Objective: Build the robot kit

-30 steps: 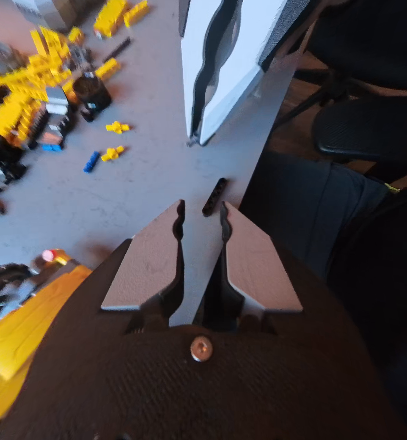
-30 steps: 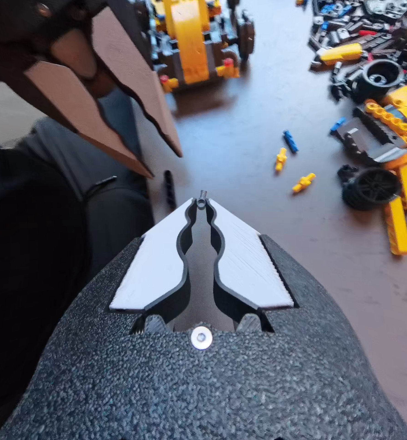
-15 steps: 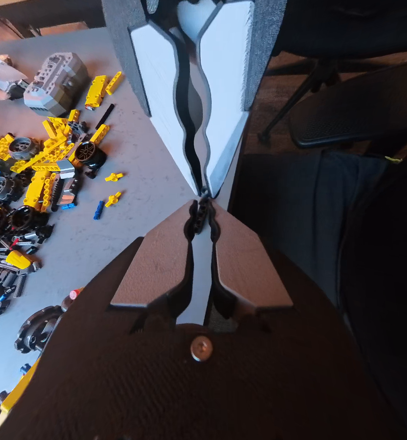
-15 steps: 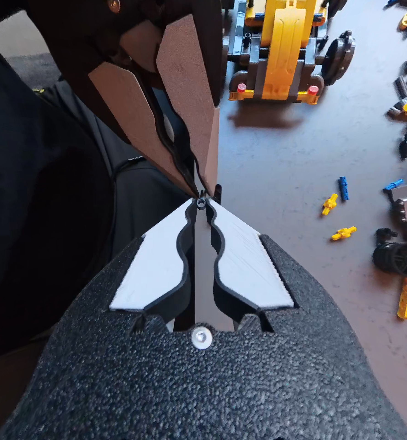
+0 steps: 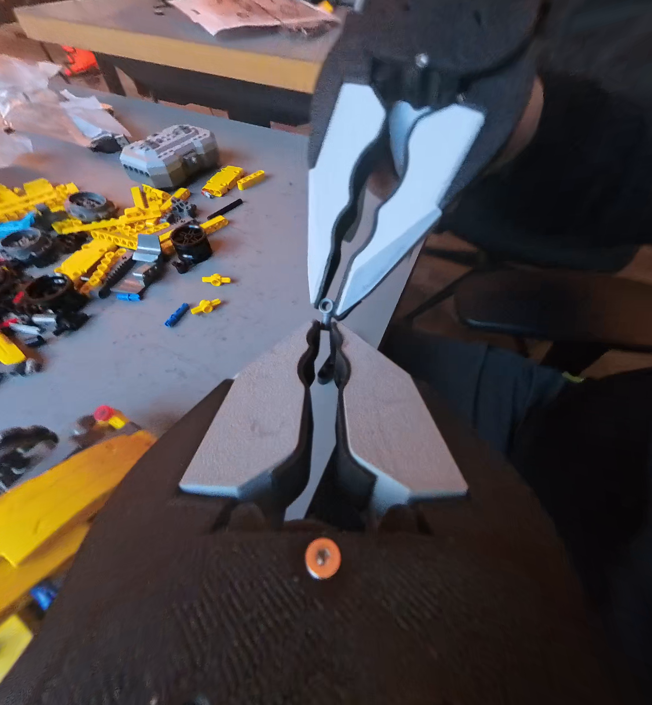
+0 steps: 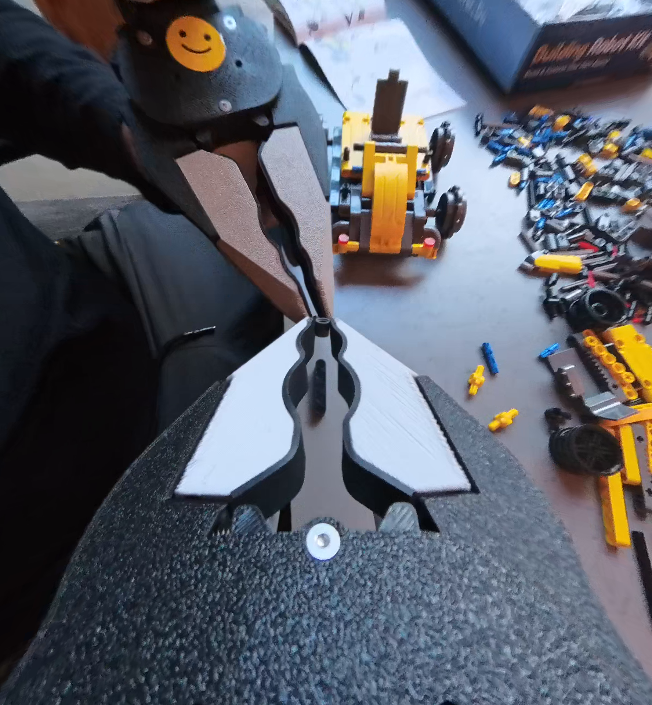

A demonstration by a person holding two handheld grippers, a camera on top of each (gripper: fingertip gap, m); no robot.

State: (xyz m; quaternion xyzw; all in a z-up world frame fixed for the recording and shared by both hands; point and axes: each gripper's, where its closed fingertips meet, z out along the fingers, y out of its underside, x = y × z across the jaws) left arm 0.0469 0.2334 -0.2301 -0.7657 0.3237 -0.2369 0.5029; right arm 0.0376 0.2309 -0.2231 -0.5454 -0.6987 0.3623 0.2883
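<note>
A: Black beam (image 5: 325,362): where is it held?
B: It is pinched at one end by the closed left gripper (image 5: 323,330), above the grey table's (image 5: 145,362) edge. Its long side is pointed down and back toward the left camera.
A: And the right gripper (image 5: 326,305)?
B: A small grey pin (image 5: 326,307) is squeezed in its tips, right at the beam's held end.
A: Any boxes?
B: A dark box (image 6: 584,49) is seen far off. Its inside is hidden.

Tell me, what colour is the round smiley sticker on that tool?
Orange-yellow smiley sticker, clearest in the right wrist view.

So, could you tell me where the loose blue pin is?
The blue pin lies on the table, mid-left in the left wrist view, beside a yellow pin.
</note>
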